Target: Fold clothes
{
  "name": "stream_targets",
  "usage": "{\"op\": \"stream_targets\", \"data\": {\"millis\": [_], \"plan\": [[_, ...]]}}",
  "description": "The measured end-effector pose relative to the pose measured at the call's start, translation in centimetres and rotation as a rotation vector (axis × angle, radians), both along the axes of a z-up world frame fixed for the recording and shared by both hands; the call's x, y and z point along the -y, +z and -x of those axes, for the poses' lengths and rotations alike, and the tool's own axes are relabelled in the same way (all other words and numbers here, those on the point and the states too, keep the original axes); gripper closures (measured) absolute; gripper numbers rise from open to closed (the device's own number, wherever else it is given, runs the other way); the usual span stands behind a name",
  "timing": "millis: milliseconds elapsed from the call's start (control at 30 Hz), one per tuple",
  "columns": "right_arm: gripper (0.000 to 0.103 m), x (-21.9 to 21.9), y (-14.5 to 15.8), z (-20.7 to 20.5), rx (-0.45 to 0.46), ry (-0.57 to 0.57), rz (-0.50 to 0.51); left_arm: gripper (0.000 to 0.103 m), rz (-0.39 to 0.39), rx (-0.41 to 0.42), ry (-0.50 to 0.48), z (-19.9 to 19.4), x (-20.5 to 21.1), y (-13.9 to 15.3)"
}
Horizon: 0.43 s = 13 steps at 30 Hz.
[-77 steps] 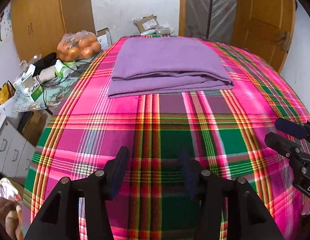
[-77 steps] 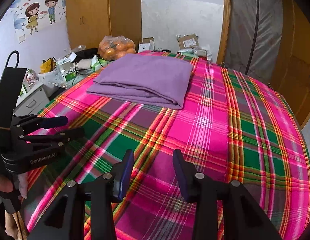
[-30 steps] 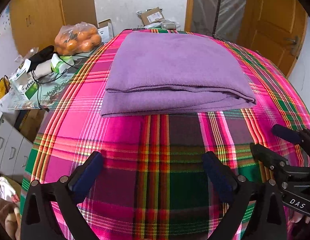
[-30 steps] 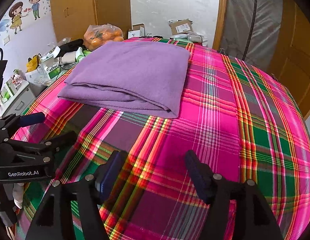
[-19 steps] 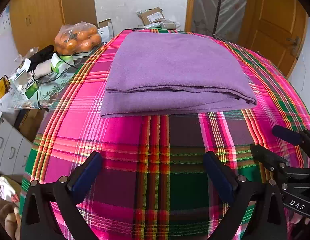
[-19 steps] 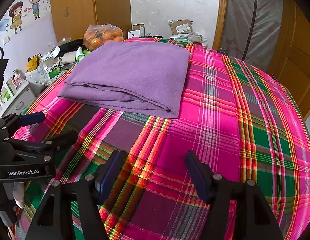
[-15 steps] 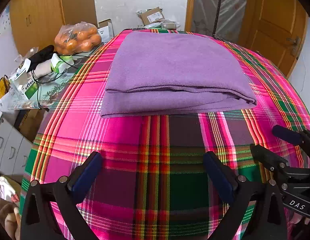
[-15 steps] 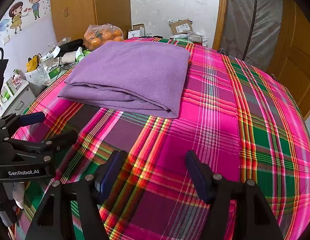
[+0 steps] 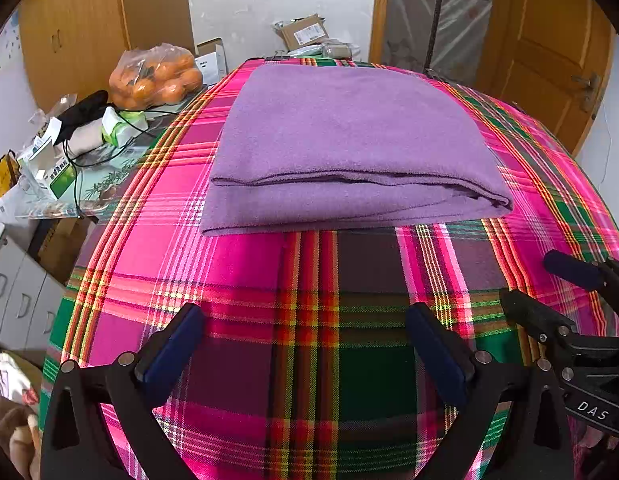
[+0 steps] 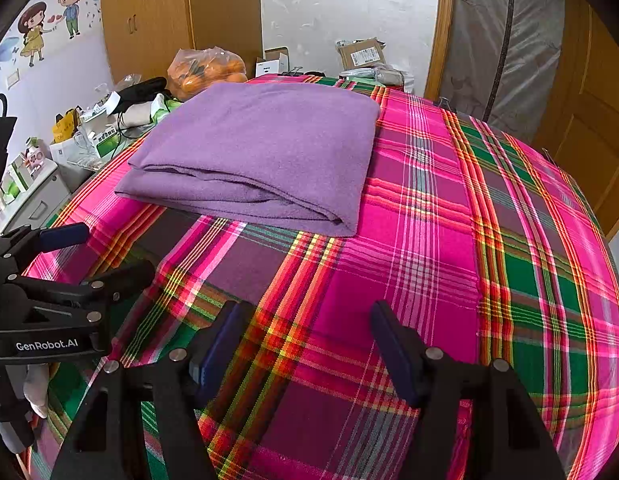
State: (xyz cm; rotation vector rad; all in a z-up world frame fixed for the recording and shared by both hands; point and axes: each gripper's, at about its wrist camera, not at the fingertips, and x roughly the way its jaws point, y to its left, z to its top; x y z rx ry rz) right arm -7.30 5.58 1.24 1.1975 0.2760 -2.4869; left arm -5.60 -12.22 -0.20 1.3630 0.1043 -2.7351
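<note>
Although both fisheye views show the folded purple fleece cloth (image 9: 349, 148) (image 10: 265, 152) whole, how many layers it has cannot be counted: only two or three stacked edges show along its near side. It lies flat on the pink, green and red plaid cover (image 9: 309, 300) (image 10: 449, 240) of the table, towards the far end. Near the cloth's far left corner, a clear plastic bag of oranges (image 9: 155, 78) (image 10: 207, 68) sits on a cluttered side surface, where small boxes and black cables (image 9: 89, 136) are too jumbled to tell apart. Beyond the cloth's far edge a brown cardboard parcel (image 9: 303, 32) (image 10: 361, 54) leans by the white wall. The table's legs and near edge are hidden by the cover.

The left gripper (image 9: 305, 344) (image 10: 69, 254) hovers over bare plaid on the near side of the cloth, its black fingers (image 9: 171, 350) spread wide apart with nothing between them. The right gripper (image 10: 309, 340) (image 9: 549, 292), beside it and equally short of the cloth, also has its fingers (image 10: 393, 350) standing well apart and empty; in the left view it is cut off by the frame edge.

Compared with 2.6 seconds ago, both pairs of fingers have opened from a narrow gap to a wide one, and both grippers have come closer to the cloth. Over the last half second nothing has visibly shifted.
</note>
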Motion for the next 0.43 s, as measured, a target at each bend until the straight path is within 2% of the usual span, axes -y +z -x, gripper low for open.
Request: {"op": "stream_targets", "data": {"millis": [433], "plan": [[0.036,0.01,-0.03,0.15,0.000,0.001,-0.001,0.002,0.000,-0.001,0.001,-0.05,-0.03,-0.03]]}}
